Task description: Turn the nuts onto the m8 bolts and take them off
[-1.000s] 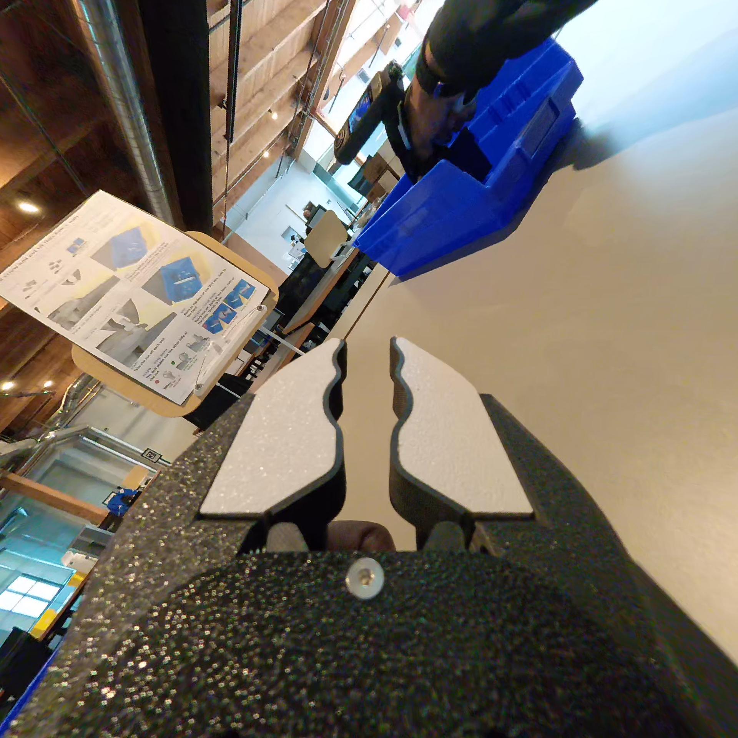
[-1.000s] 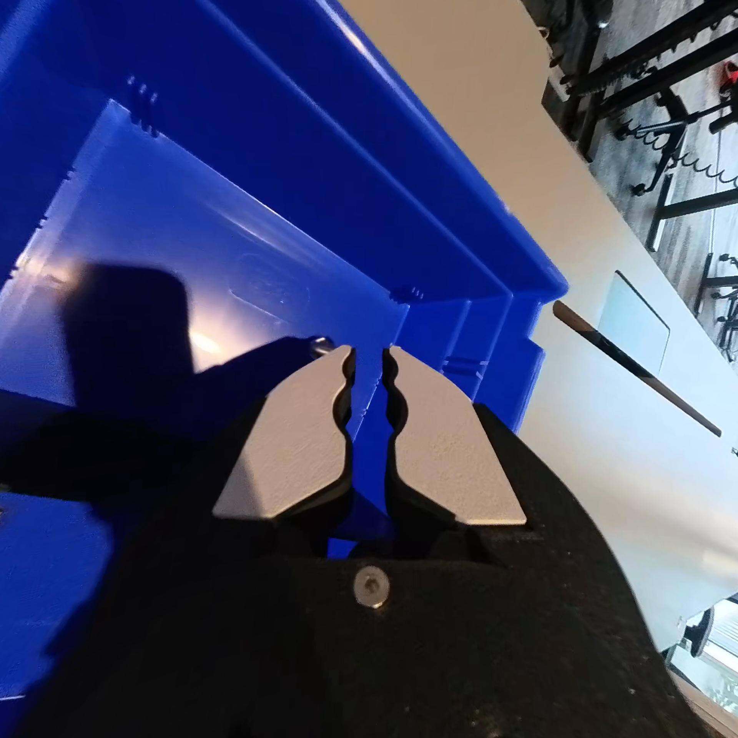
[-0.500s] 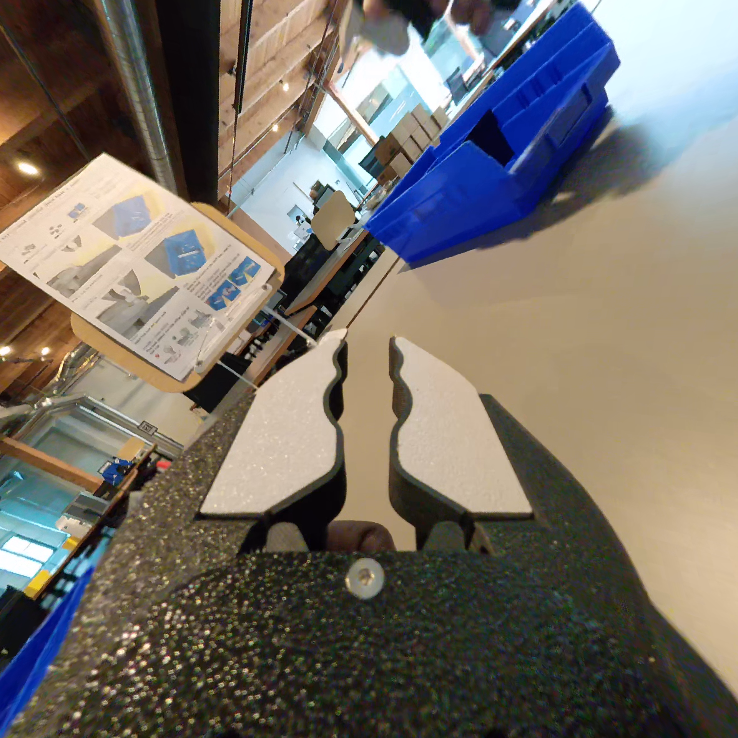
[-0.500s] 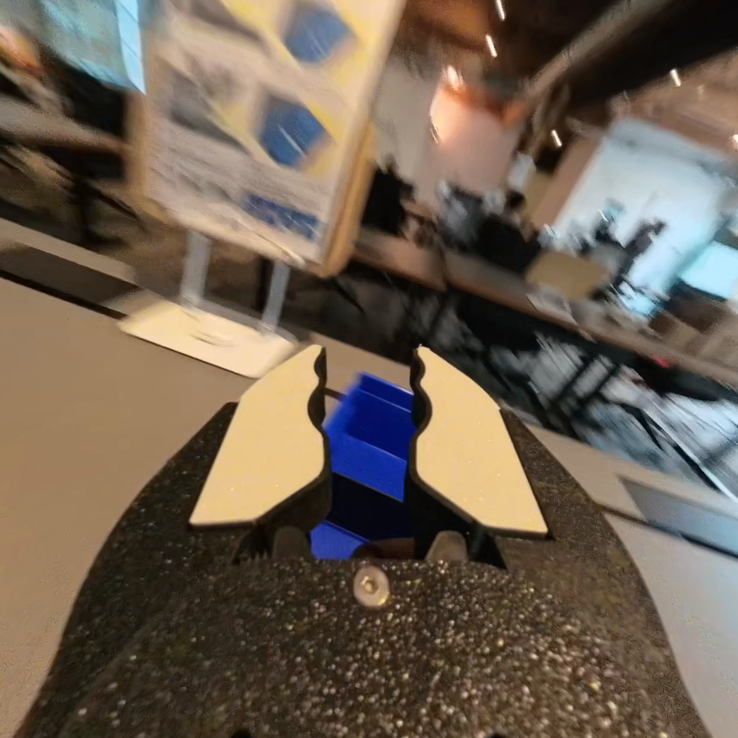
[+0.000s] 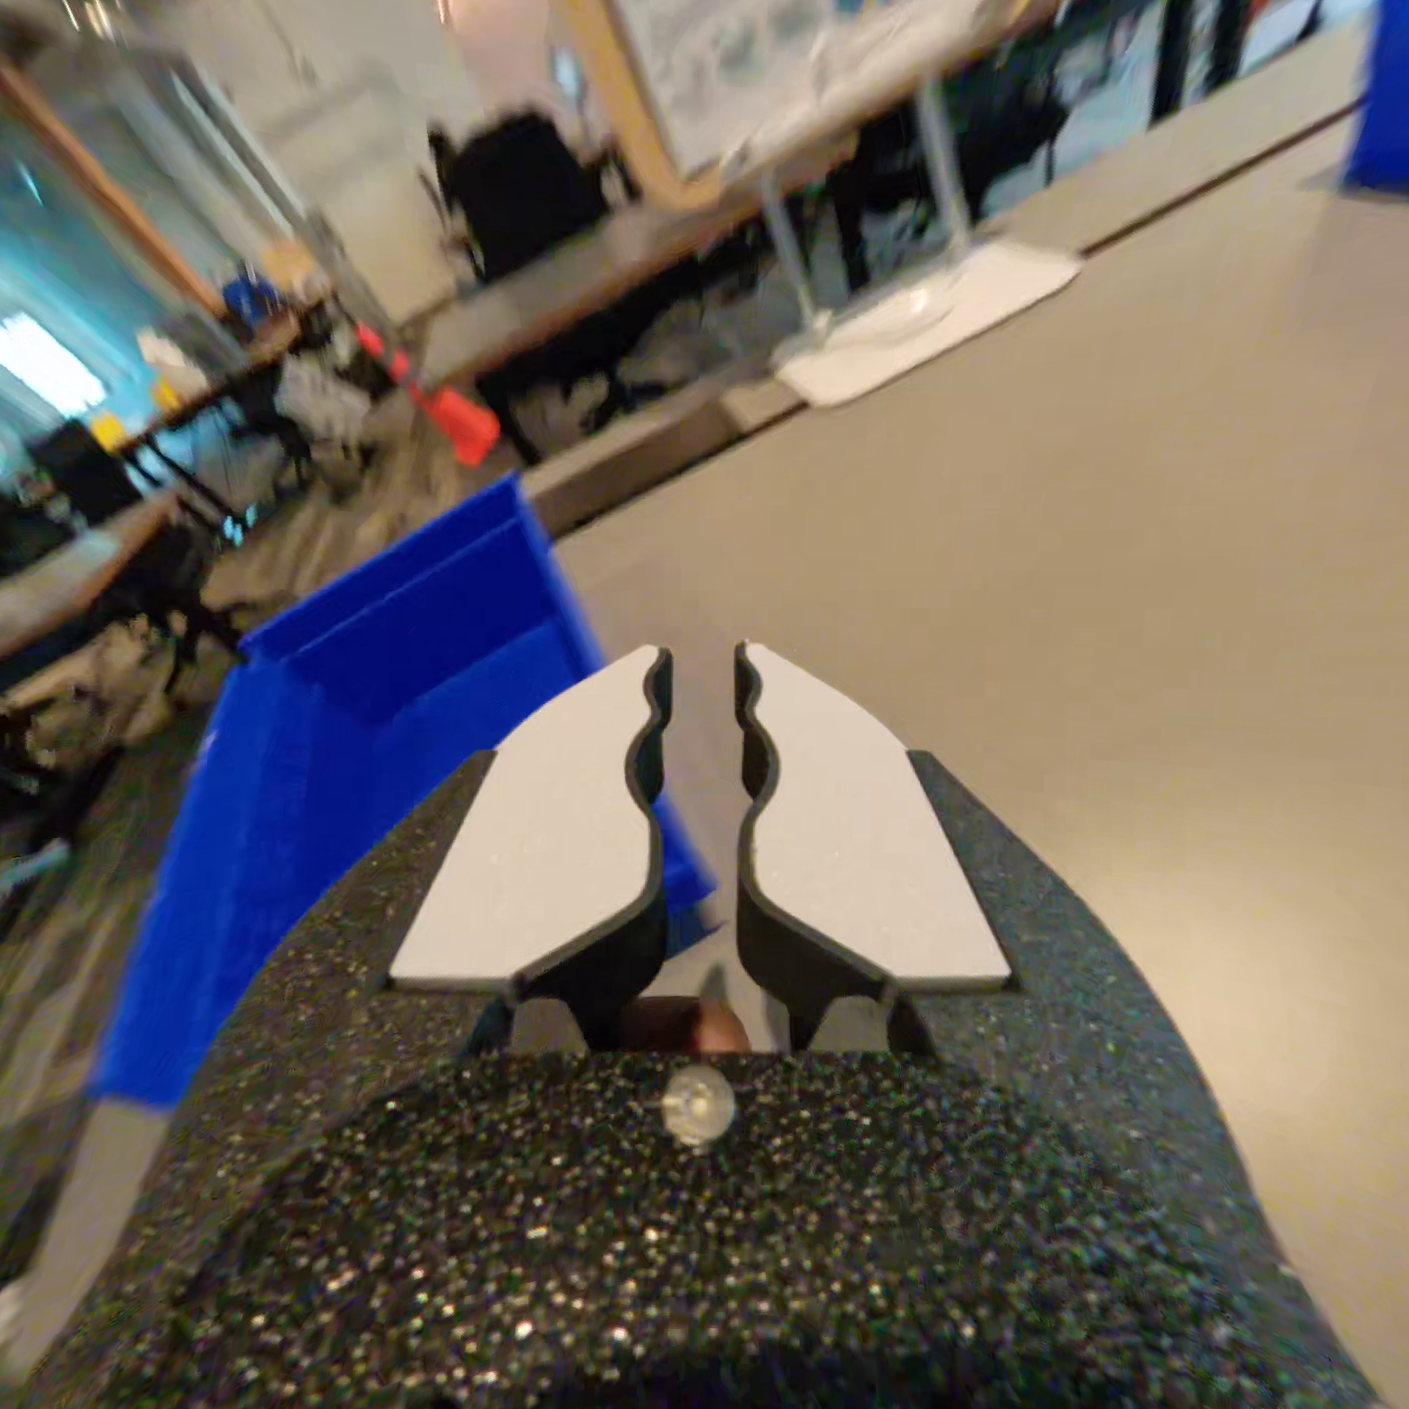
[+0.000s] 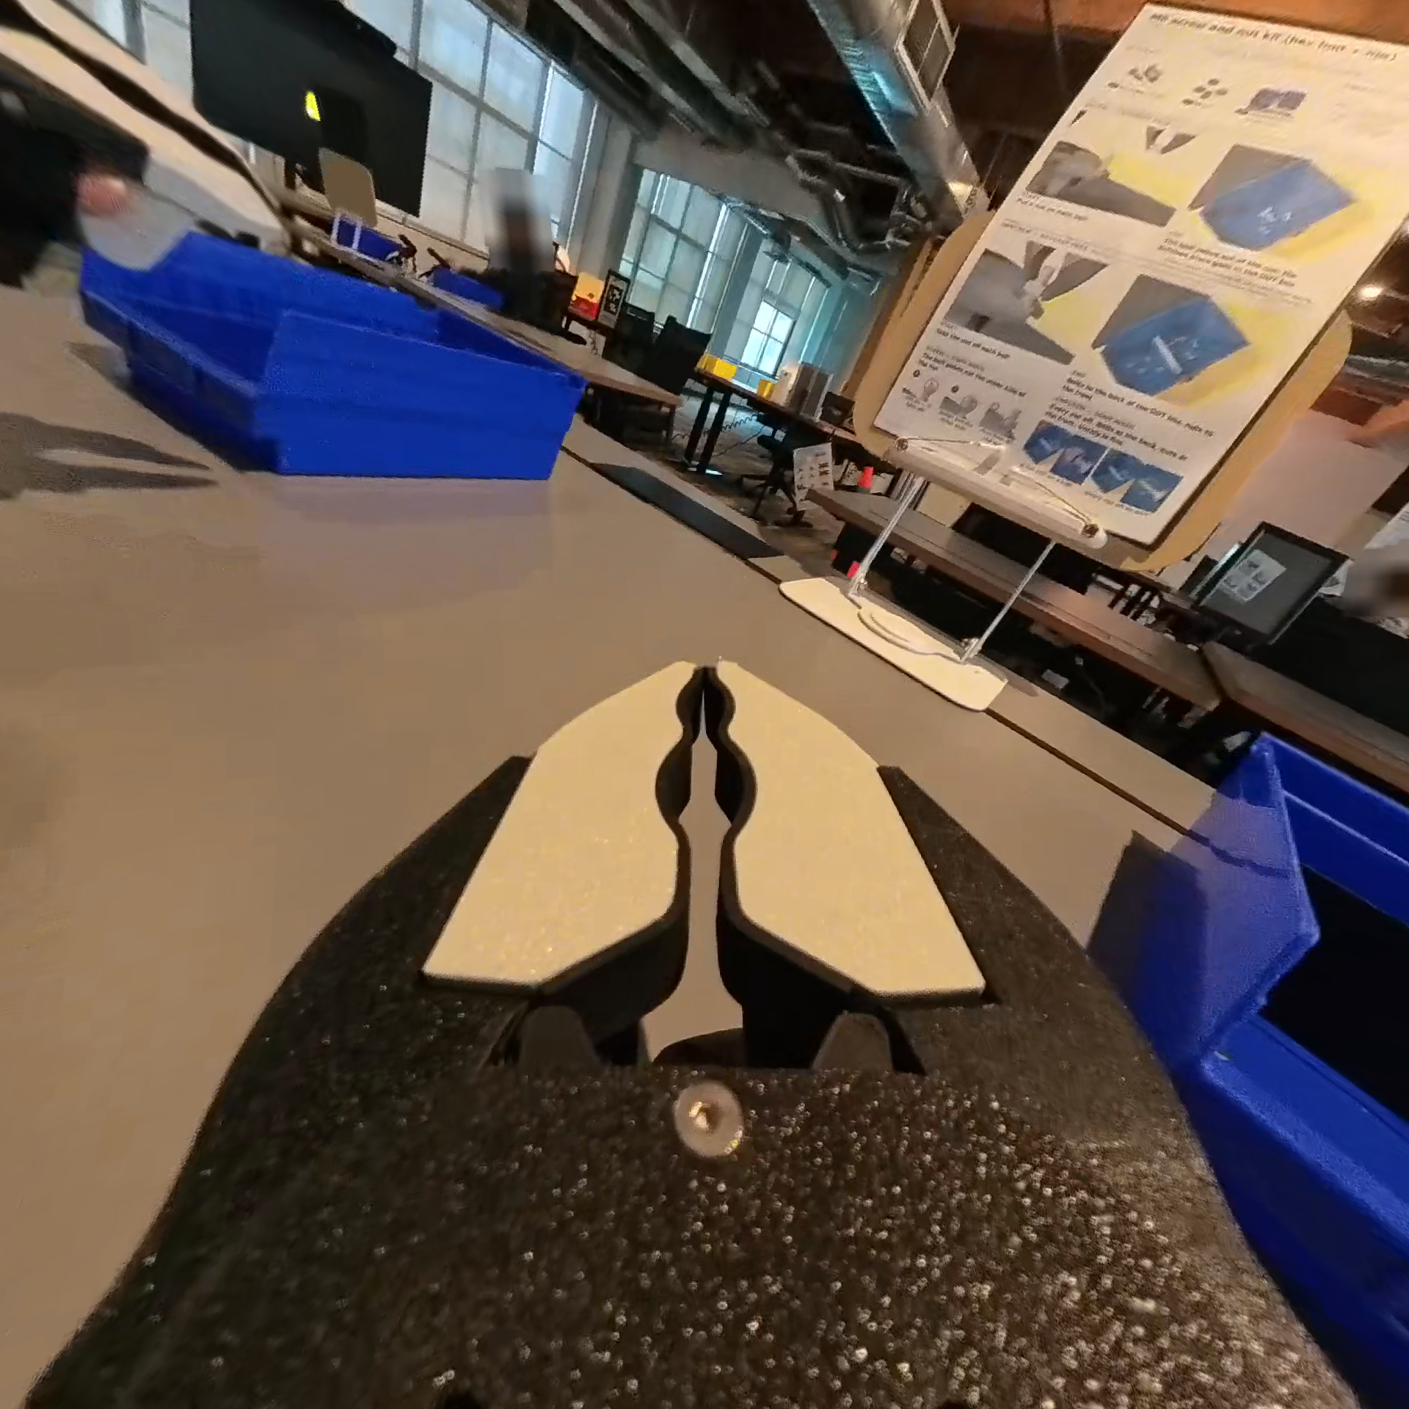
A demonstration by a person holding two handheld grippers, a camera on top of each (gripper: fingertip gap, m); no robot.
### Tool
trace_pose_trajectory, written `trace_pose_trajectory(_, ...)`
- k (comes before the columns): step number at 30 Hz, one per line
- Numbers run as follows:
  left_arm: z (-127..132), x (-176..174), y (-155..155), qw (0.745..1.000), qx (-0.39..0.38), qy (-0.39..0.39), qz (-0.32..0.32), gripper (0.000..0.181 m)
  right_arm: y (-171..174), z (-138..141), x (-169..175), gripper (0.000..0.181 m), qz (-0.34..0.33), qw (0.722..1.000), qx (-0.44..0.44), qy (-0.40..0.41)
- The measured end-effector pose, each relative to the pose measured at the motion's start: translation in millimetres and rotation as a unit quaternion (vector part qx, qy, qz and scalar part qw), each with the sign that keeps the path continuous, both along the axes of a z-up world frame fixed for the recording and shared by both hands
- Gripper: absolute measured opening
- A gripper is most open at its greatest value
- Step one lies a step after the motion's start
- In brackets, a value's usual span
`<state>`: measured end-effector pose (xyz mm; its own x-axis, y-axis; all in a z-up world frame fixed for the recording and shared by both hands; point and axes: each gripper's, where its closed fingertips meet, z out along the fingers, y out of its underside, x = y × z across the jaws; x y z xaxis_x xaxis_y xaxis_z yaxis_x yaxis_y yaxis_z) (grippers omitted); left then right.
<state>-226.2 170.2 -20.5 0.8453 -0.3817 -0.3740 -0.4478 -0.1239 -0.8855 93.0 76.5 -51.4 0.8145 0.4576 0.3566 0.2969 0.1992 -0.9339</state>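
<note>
My left gripper (image 5: 702, 662) hangs over the grey bench (image 5: 1067, 610) with its fingers parted, a clear gap between the pale pads and nothing in it. Just to its left, partly hidden behind the left finger, sits a blue bin (image 5: 343, 747) at the bench's edge; its inside is out of sight from here, and the whole view is smeared by motion. Farther back and to the right stands the white foot of a sign stand (image 5: 930, 320), and a sliver of another blue bin (image 5: 1384, 91) cuts into the top right corner. In the right wrist view, a long blue bin (image 6: 343, 389) lies well apart on the far left of the bench (image 6: 381, 648). My right gripper (image 6: 708, 671) points across the bare middle of the surface, its fingers clenched together — the tips touch and I can see nothing held between them. Beyond the tips and to the right, the instruction board (image 6: 1144, 267) leans on its clear stand, its white base resting on the bench. At the far right edge, close beside my gripper's body, is the open corner of a blue bin (image 6: 1258, 953) with a dark inside. Nuts and m8 bolts — I cannot make out any in either view.
</note>
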Motion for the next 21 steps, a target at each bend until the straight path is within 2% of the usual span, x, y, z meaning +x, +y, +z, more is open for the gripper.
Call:
trace_pose_trajectory(3, 7, -79, 30, 0.994, -0.076, 0.042, 0.066, 0.016, 7, -4, 1, 0.000, 0.009, 0.999, -0.027, 0.029)
trace_pose_trajectory(5, -9, -117, 60, 0.981, -0.157, 0.060, 0.091, 0.019, 10, -6, 4, 0.000, 0.010, 0.998, -0.039, 0.039)
trace_pose_trajectory(7, -35, -137, 92, 0.963, -0.246, 0.060, 0.095, 0.023, 10, -5, 6, 0.000, 0.011, 0.998, -0.040, 0.048)
trace_pose_trajectory(9, -63, -148, 121, 0.941, -0.318, 0.063, 0.100, 0.028, 9, -6, 6, 0.000, 0.010, 0.998, -0.040, 0.048)
trace_pose_trajectory(13, -104, -157, 166, 0.911, -0.386, 0.057, 0.133, 0.030, 8, -8, 3, 0.000, 0.012, 0.999, -0.035, 0.030)
trace_pose_trajectory(17, -133, -159, 173, 0.884, -0.440, 0.068, 0.143, 0.036, 7, -8, 1, 0.000, 0.015, 0.999, -0.032, 0.021)
trace_pose_trajectory(21, -140, -164, 171, 0.876, -0.453, 0.070, 0.153, 0.035, 6, -8, 1, 0.000, 0.021, 0.999, -0.034, 0.027)
